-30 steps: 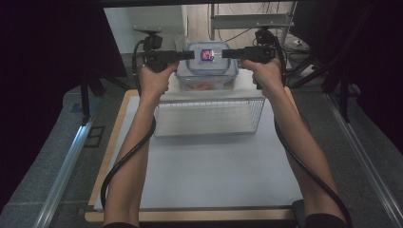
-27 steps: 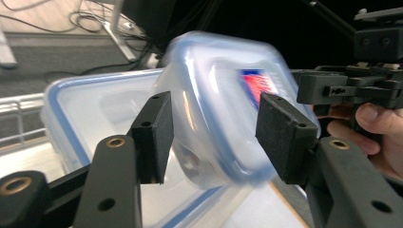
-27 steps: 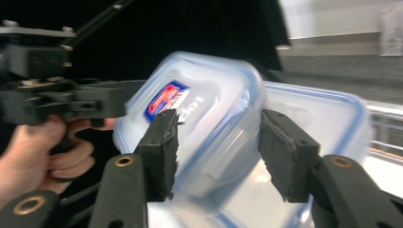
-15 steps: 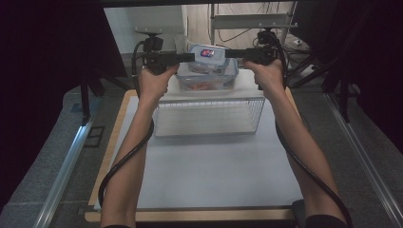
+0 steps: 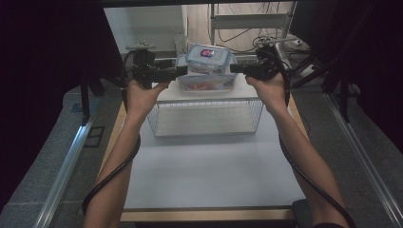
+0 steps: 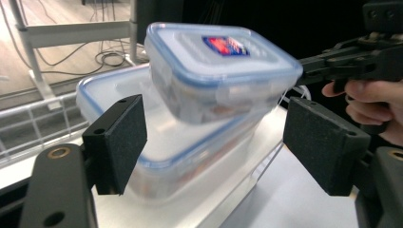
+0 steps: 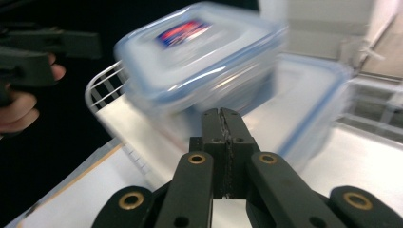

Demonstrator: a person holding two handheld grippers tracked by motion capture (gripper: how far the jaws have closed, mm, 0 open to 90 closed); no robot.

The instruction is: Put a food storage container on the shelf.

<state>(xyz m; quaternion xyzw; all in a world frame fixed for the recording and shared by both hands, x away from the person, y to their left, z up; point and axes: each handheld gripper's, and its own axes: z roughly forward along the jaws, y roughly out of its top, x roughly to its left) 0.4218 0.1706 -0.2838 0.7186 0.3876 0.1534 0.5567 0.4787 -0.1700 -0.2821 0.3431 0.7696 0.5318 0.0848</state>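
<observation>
A small clear container [image 5: 208, 56] with a blue-rimmed lid and a red label lies tilted on top of a larger clear container [image 5: 206, 84]. Both rest on a white wire rack [image 5: 166, 95]. My left gripper [image 5: 182, 71] is at their left; its jaws have just been opening. In the left gripper view the left gripper [image 6: 221, 137] is open, the large container [image 6: 109, 90] and small one [image 6: 218, 66] ahead of its pads, untouched. My right gripper [image 5: 234, 68] is at their right; its jaws have just closed on nothing. The right gripper [image 7: 222, 114] is shut, just short of the blurred small container [image 7: 199, 52].
The rack stands at the far end of a pale table [image 5: 204, 166] with a wooden edge. Cables trail from both grippers along the forearms. Shelving and loose cables [image 5: 247, 28] stand behind the rack. Dark screens flank the table.
Both hands have drawn a little outward from the small container, which was held between the two grippers before. It now lies tilted on the large one.
</observation>
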